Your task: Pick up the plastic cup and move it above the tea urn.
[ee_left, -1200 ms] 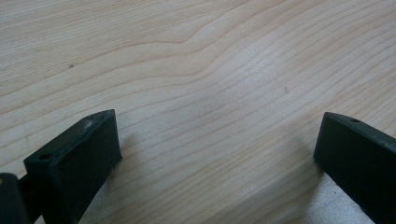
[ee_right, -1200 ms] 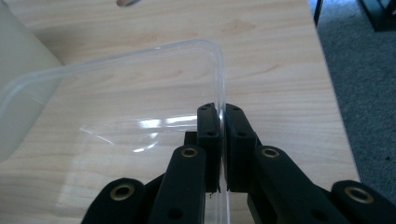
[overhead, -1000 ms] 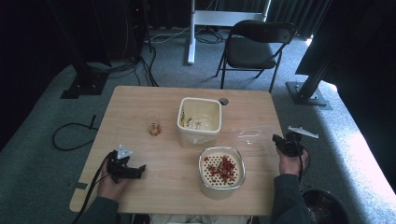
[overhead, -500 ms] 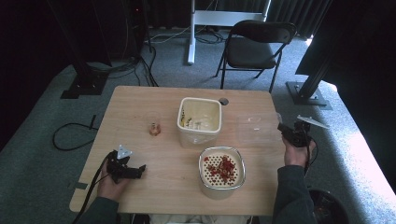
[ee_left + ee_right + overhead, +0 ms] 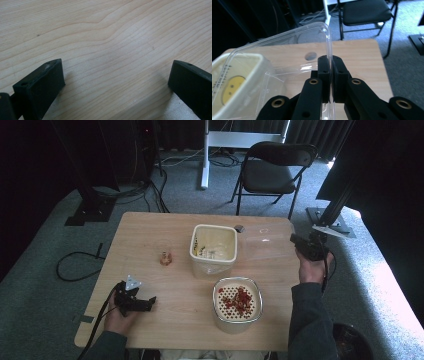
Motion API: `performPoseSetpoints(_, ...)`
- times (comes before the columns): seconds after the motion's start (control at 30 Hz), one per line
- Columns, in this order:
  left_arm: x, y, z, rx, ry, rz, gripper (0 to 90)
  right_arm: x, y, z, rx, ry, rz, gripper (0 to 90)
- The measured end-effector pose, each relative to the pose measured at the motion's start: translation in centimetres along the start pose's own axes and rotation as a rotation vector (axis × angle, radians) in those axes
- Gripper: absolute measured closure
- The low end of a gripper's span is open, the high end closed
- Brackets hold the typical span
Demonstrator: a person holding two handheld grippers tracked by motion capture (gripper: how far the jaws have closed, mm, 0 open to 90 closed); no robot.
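The clear lid, clamped by its rim in the right tool, has been lifted off the desk near its right edge. It is now held tilted beside the cream tub, probably to be fitted on; the left tool rests spread and empty near the front left corner

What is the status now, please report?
Right gripper shut on clear lid, lid lifted beside the cream tub. Left gripper open, resting on table. Nothing in the way.

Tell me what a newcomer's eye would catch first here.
Probably the clear lid, pinched by its rim in the right gripper and held above the table's right side beside the open cream tub. Next, the strainer tub of red bits at the near edge, while the left gripper rests open at the near left corner.
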State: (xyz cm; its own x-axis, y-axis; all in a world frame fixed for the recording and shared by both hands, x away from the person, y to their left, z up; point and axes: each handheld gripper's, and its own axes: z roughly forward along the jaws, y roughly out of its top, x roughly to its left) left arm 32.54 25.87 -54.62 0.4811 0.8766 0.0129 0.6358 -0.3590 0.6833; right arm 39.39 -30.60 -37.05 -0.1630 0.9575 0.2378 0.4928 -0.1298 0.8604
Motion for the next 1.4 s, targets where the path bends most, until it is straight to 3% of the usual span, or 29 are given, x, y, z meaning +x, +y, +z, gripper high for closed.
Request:
performPoseSetpoints(0.3, 0.0, 0.0, 0.0, 0.000, 0.001, 0.002, 0.9, 3.6, 1.7, 1.7, 0.007, 0.064, -0.021, 87.1)
performPoseSetpoints(0.6, 0.0, 0.0, 0.0, -0.001, 0.000, 0.000, 0.9, 7.1, 2.6, 4.2, 0.046, 0.076, -0.061, 87.0)
performPoseSetpoints(0.63, 0.0, 0.0, 0.0, -0.002, 0.001, 0.000, 0.9, 8.7, 2.6, 5.0, 0.039, 0.109, -0.086, 75.8)
performPoseSetpoints(0.67, 0.0, 0.0, 0.0, -0.002, 0.001, 0.001, 0.9, 9.1, 2.6, 5.1, 0.027, 0.196, -0.085, 62.0)
performPoseSetpoints(0.7, 0.0, 0.0, 0.0, -0.002, 0.001, 0.000, 0.9, 9.4, 2.6, 5.1, 0.017, 0.271, -0.080, 57.8)
performPoseSetpoints(0.73, 0.0, 0.0, 0.0, -0.001, 0.001, 0.001, 0.9, 9.6, 2.5, 5.0, 0.001, 0.299, -0.086, 53.9)
performPoseSetpoints(0.77, 0.0, 0.0, 0.0, -0.001, 0.001, 0.001, 0.9, 9.6, 2.5, 5.0, 0.001, 0.299, -0.086, 53.9)
performPoseSetpoints(0.83, 0.0, 0.0, 0.0, -0.001, 0.001, 0.001, 0.9, 9.4, 2.5, 4.2, -0.056, 0.338, -0.073, 52.5)
performPoseSetpoints(0.9, 0.0, 0.0, 0.0, -0.001, 0.001, 0.001, 0.9, 9.0, 2.6, 3.8, -0.064, 0.323, -0.076, 52.5)
performPoseSetpoints(1.2, 0.0, 0.0, 0.0, -0.001, 0.001, 0.001, 0.9, 7.1, 1.6, 3.6, -0.039, 0.268, -0.099, 50.9)
performPoseSetpoints(1.4, 0.0, -0.1, -0.1, 0.000, -0.014, 0.021, 0.9, 6.8, 1.1, 3.8, -0.017, 0.230, -0.134, 48.9)
